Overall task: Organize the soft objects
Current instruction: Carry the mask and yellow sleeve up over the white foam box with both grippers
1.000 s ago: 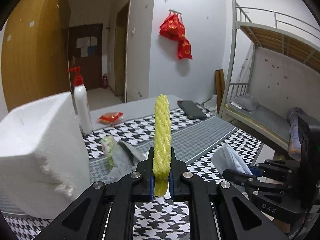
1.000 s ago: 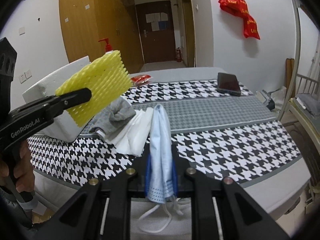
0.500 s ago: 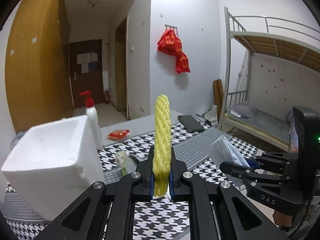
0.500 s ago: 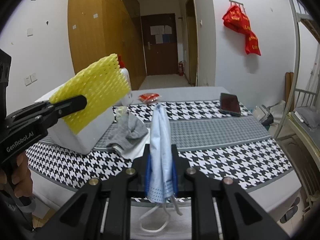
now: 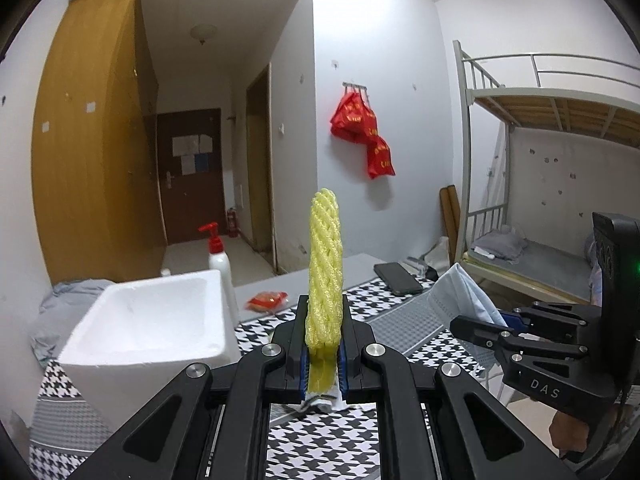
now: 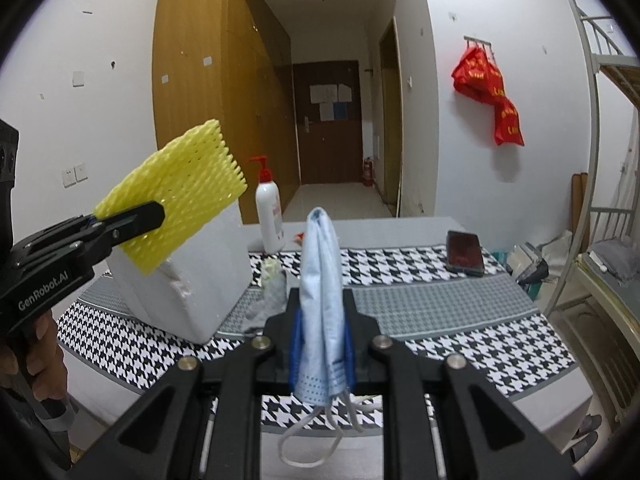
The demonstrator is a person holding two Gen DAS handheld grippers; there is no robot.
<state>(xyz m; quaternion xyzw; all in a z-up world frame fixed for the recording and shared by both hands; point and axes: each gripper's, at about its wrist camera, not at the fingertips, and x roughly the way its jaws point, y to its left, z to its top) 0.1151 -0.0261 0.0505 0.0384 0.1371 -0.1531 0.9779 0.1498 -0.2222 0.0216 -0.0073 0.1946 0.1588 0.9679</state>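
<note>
Two soft things are up in the air, one in each gripper. The left gripper point(image 5: 323, 354) pinches a yellow foam net point(image 5: 325, 268) tight between its blue pads, and the net stands straight up. The right gripper point(image 6: 322, 346) pinches a folded blue face mask point(image 6: 321, 280), and the mask's white loops point(image 6: 316, 428) hang down under the jaws.

The white foam box point(image 5: 148, 320) sits open on the checked tablecloth point(image 6: 460, 336), just below and beside the net. It looks like the place for the soft things. To do this step well, bring the net over the open top of the box, go down a little, and only then let go. Foam net is light and springy, so dropping it from high up may make it bounce out. Keep the two grippers apart so they do not bump. The mask can go in after, with its loops over the box first so they do not catch on the rim.

Compared with a second ago, both grippers sit higher. The inside of the box shows now, where before only its side showed. A grey cloth point(image 6: 260, 308) lies on the table by the box, partly hidden behind the right gripper.
</note>
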